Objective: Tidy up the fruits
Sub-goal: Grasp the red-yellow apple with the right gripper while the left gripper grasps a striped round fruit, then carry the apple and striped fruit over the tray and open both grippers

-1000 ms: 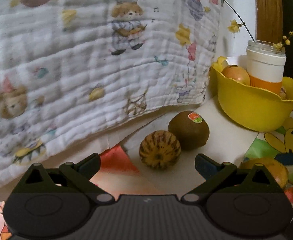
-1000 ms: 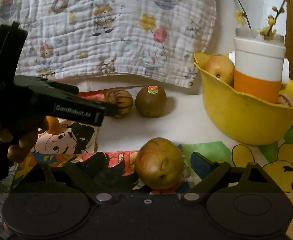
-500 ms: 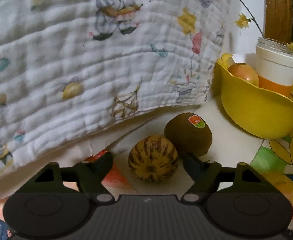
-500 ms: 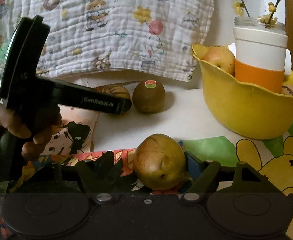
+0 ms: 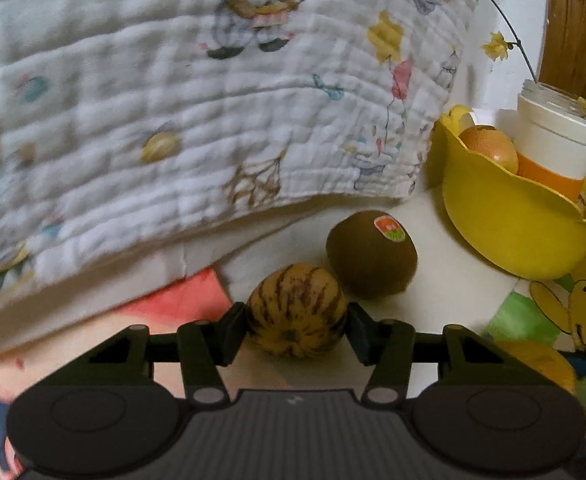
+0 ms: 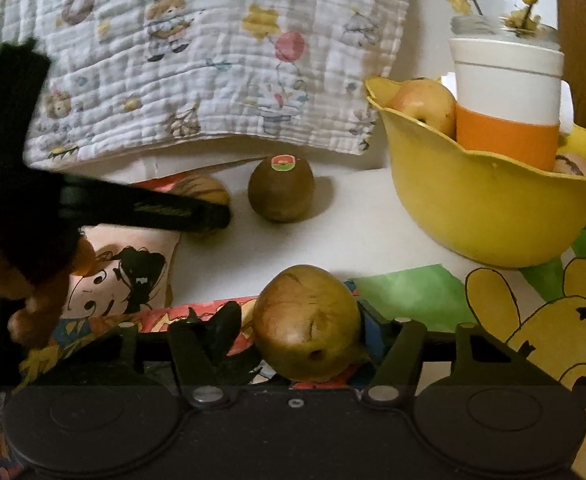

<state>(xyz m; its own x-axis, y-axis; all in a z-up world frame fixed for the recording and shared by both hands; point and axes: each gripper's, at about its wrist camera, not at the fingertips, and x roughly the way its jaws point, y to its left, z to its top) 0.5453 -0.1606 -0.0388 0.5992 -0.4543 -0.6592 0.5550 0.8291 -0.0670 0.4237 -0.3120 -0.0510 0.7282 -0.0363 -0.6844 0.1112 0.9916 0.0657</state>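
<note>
From the left wrist, the left gripper (image 5: 297, 326) pinches the striped melon (image 5: 297, 316) on the table, touching the kiwi (image 5: 373, 258) (stickered). From the right wrist, the right gripper (image 6: 299, 330) clasps the pear (image 6: 307, 324) near the yellow bowl (image 6: 489, 216).

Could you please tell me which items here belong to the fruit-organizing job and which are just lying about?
Job:
striped yellow melon-like fruit
brown kiwi with a sticker
greenish-brown pear
yellow plastic bowl

Lying about:
white printed quilted blanket
white-and-orange jar holding twigs
cartoon-print cloth
</note>
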